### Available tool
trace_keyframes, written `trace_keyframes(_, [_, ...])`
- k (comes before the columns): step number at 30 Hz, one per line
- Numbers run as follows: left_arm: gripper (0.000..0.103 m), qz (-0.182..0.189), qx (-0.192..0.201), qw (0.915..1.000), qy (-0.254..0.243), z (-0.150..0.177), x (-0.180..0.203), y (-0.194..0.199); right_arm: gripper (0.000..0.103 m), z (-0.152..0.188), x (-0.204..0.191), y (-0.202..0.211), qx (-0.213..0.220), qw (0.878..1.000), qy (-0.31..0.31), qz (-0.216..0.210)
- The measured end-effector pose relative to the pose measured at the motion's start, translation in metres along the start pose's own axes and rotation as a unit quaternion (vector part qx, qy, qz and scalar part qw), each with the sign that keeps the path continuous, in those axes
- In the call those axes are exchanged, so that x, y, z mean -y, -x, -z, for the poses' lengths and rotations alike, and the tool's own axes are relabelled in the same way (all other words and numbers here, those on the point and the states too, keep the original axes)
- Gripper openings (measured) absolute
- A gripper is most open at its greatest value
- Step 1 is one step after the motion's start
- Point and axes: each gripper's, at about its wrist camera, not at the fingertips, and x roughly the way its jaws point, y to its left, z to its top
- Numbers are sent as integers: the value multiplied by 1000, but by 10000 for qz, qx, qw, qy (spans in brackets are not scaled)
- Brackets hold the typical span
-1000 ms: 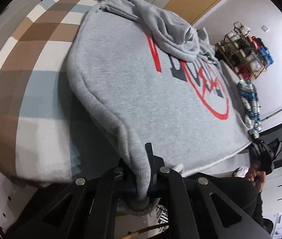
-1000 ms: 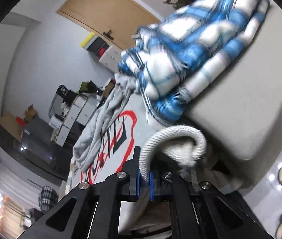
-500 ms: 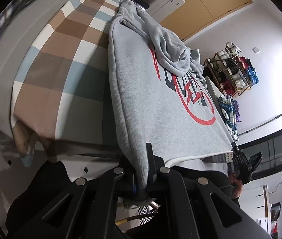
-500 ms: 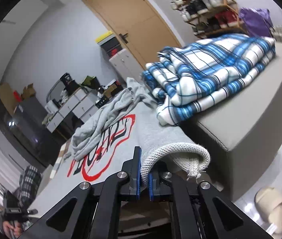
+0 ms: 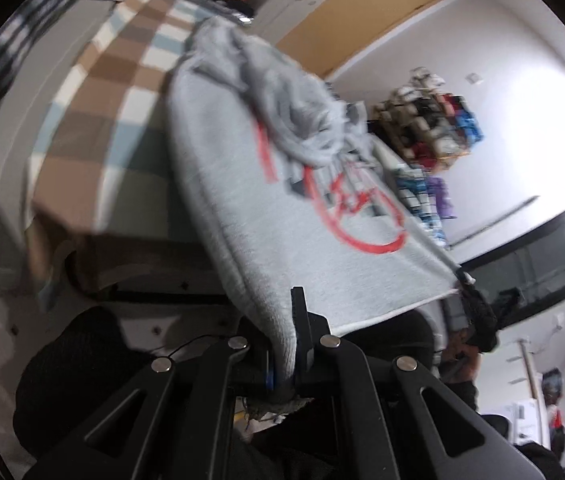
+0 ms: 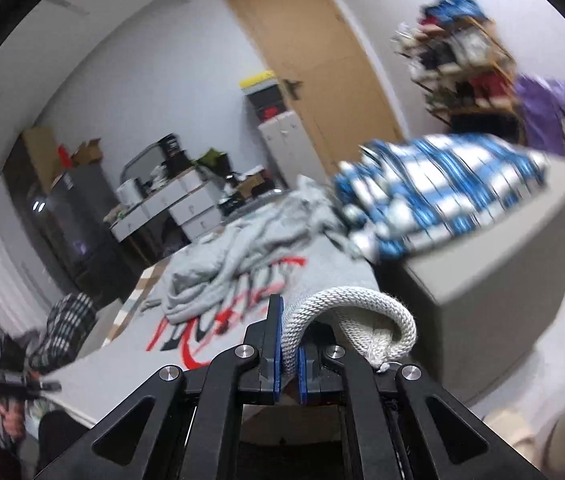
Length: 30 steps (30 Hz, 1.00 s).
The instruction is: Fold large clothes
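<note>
Grey sweatshirt hem in both grippers, plaid garment beside, checked blanket beneath

One grey sweatshirt lies across one checked bedspread. One folded blue plaid garment sits just beside the sweatshirt. Two grippers.

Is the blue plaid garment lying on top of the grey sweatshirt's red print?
No, the blue plaid garment sits on a separate grey block beside the grey sweatshirt, clear of its red print.
</note>
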Motion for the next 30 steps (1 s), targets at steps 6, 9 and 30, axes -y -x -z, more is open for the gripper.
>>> trace_keyframes(6, [1, 426, 326, 9984, 167, -107, 8, -9, 5, -78, -34, -52, -331, 9982, 392, -315])
trace_keyframes(9, [1, 431, 390, 9979, 271, -166, 20, -21, 5, -127, -40, -87, -362, 9981, 275, -418])
trace_keyframes(30, [2, 33, 437, 9711, 2347, -423, -129, -176, 6, -247, 30, -546, -2659, 9465, -326, 1799])
